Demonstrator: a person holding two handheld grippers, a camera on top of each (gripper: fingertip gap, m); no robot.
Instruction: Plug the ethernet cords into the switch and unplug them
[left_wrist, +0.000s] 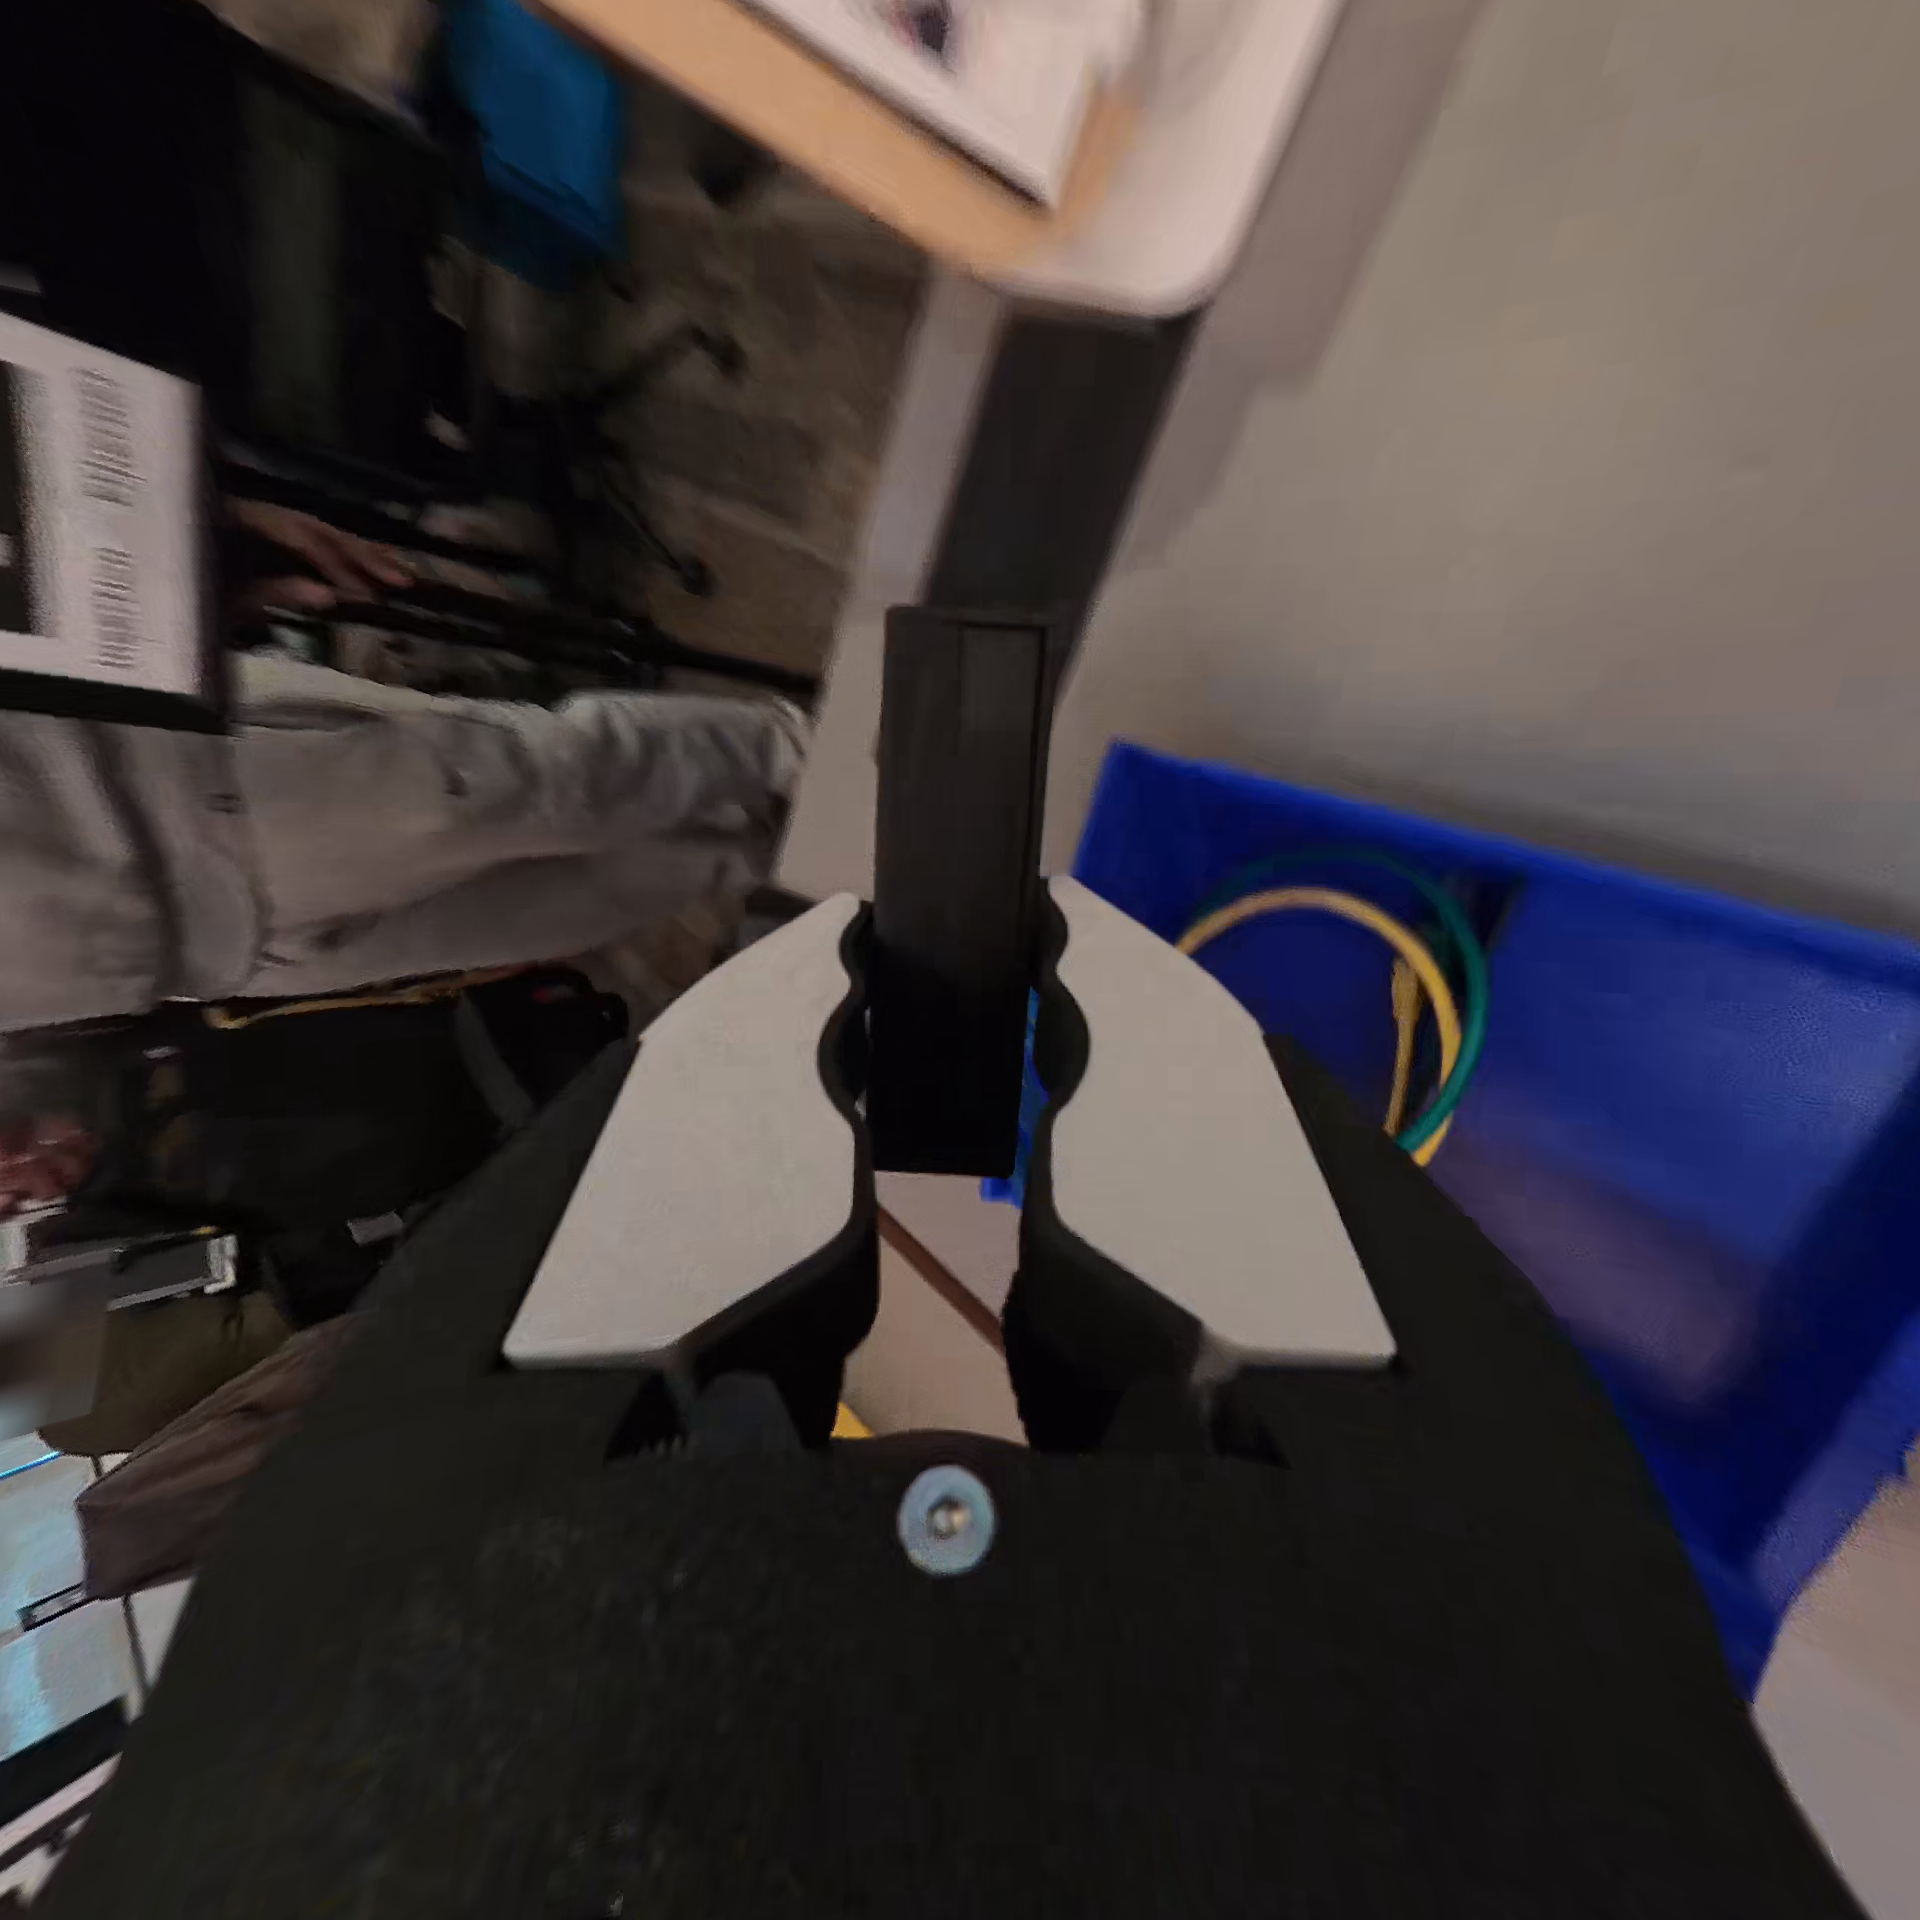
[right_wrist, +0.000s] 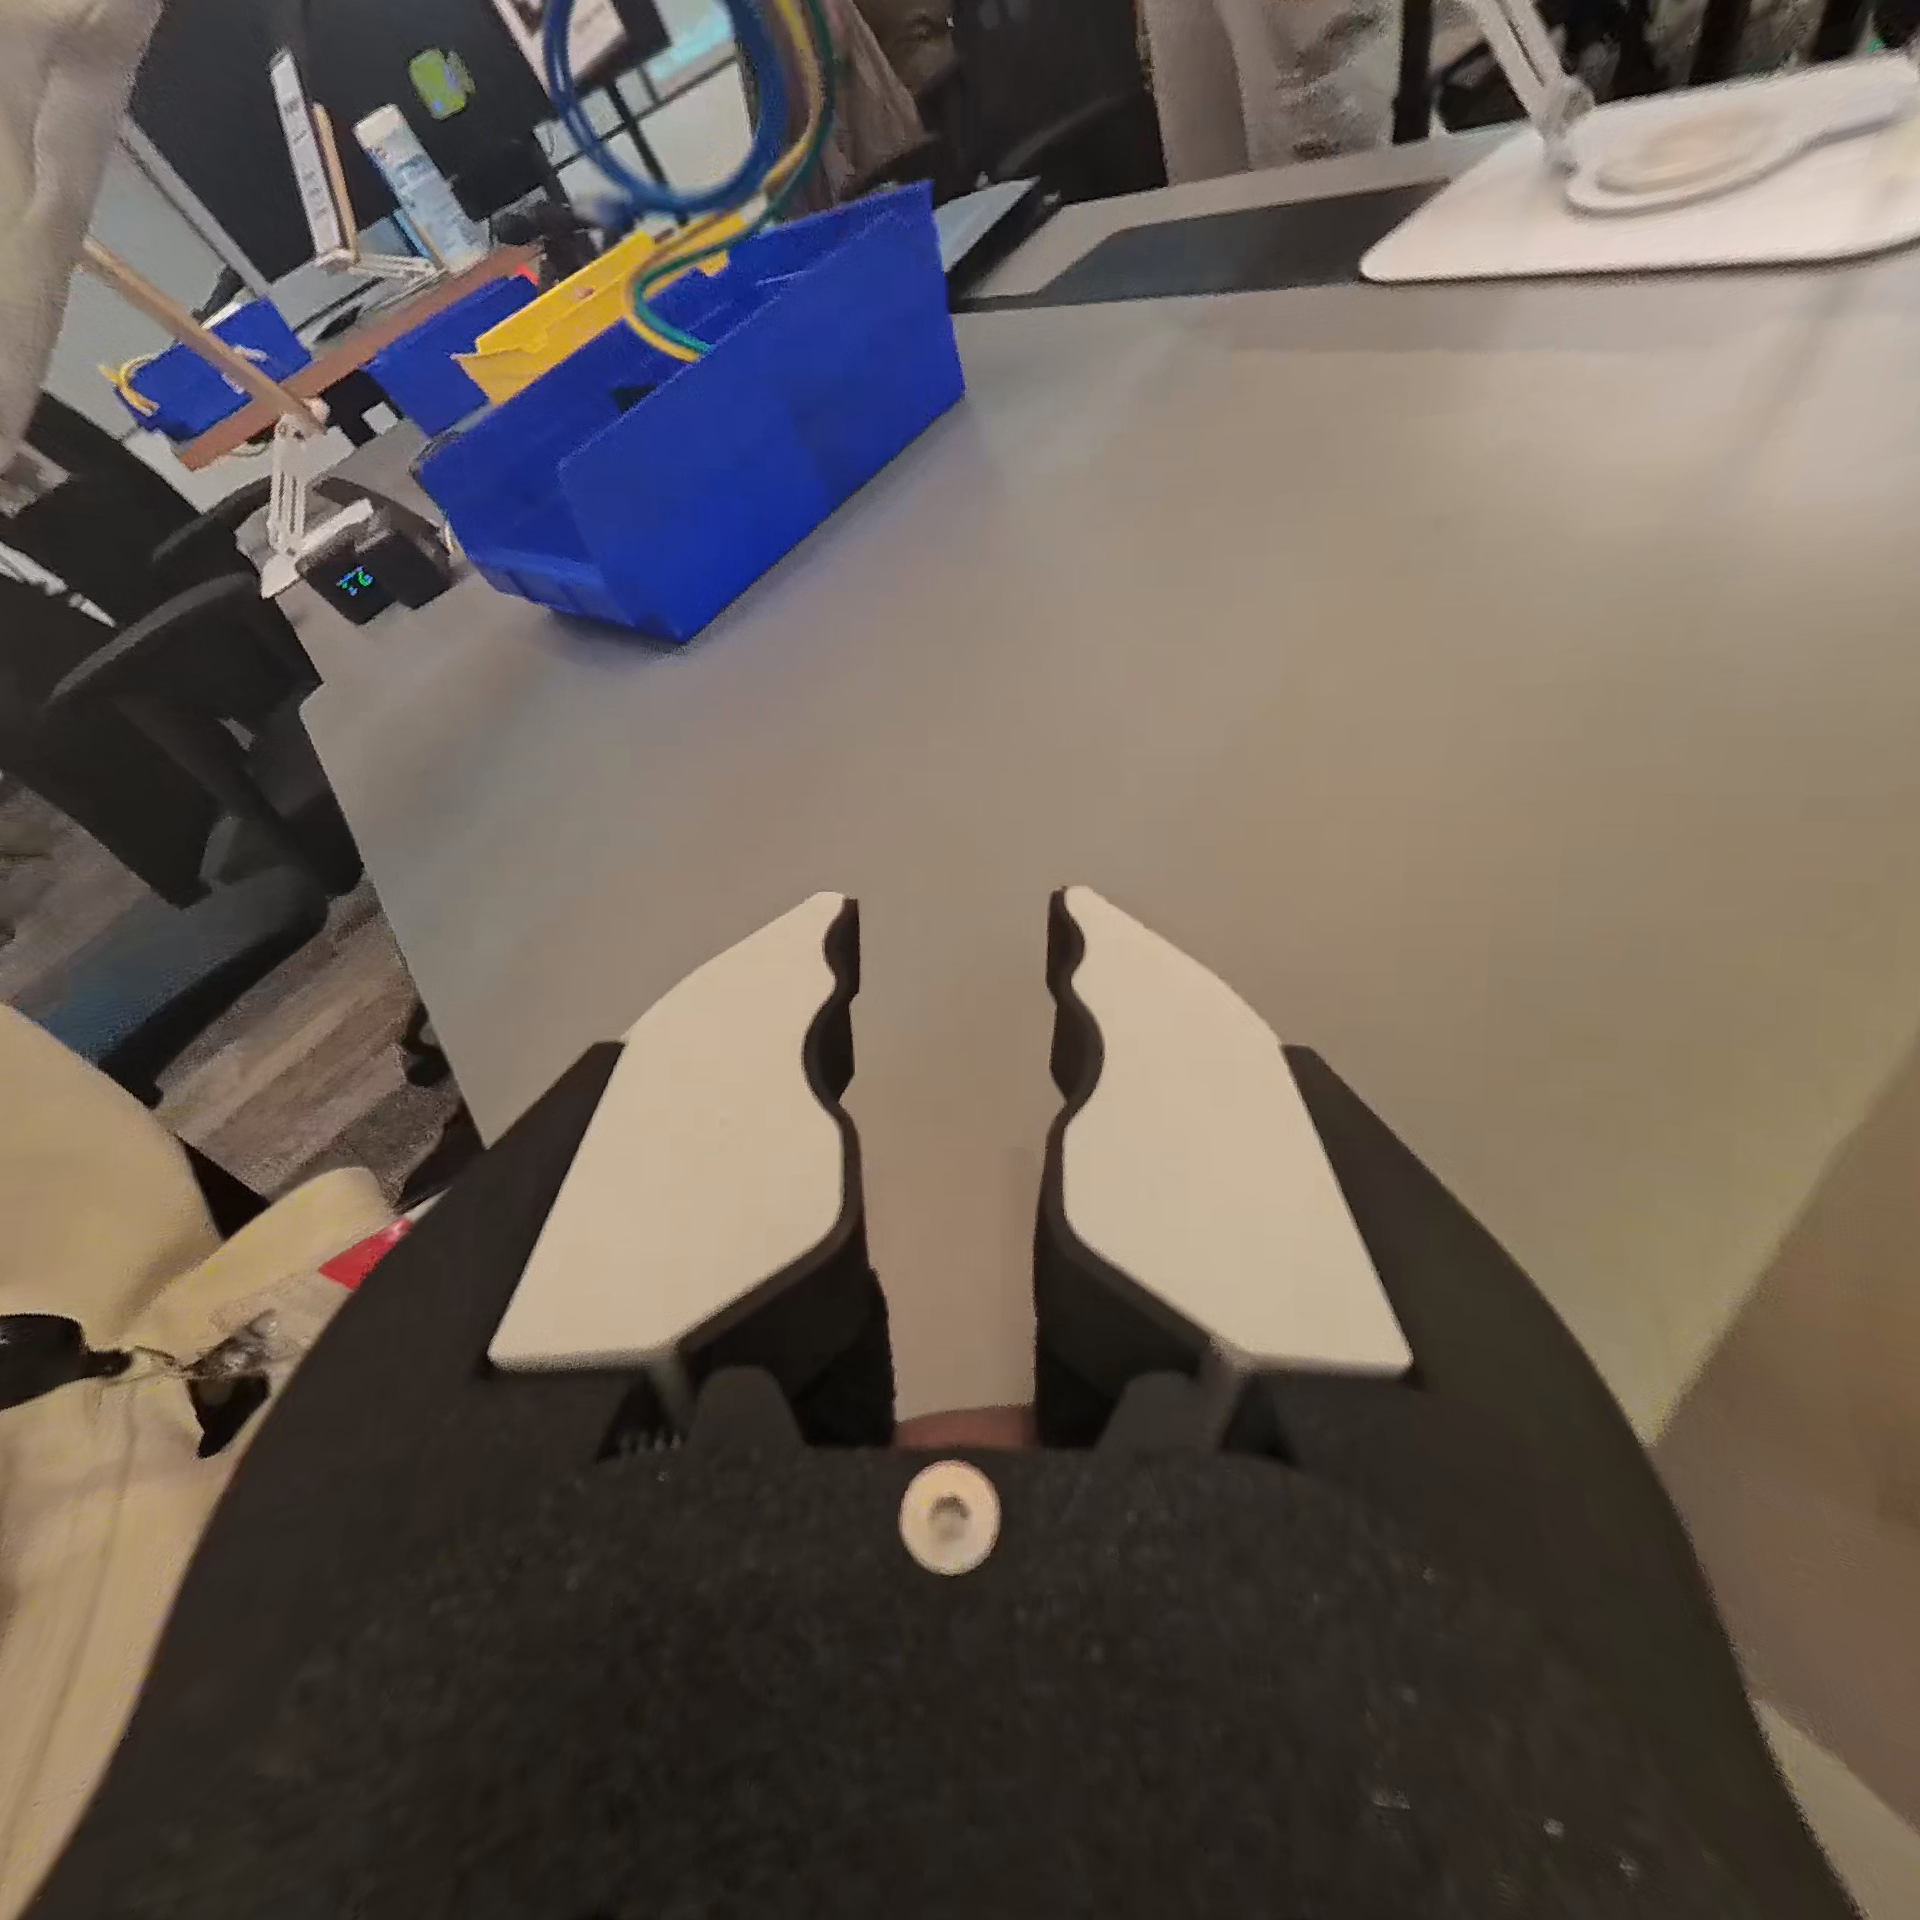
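My left gripper (left_wrist: 954, 920) is shut on a black box-shaped switch (left_wrist: 958, 810), which stands up between its fingers; this view is tilted and blurred. To its right, a blue bin (left_wrist: 1662, 1091) holds a yellow ethernet cord (left_wrist: 1425, 1003) and a green cord (left_wrist: 1467, 961), both coiled. In the right wrist view the same blue bin (right_wrist: 727, 478) sits at the far left of the grey table (right_wrist: 1247, 675). Blue cords (right_wrist: 582, 114), with yellow and green ones, loop up from it out of frame. My right gripper (right_wrist: 954, 935) is open and empty above the table.
A white lamp base on a pad (right_wrist: 1662, 197) sits at the far right. A small black device with a lit display (right_wrist: 358, 587) stands left of the bin by the table's left edge. More blue bins (right_wrist: 197, 374) are on another desk. A person's beige sleeve (right_wrist: 104, 1351) is near left.
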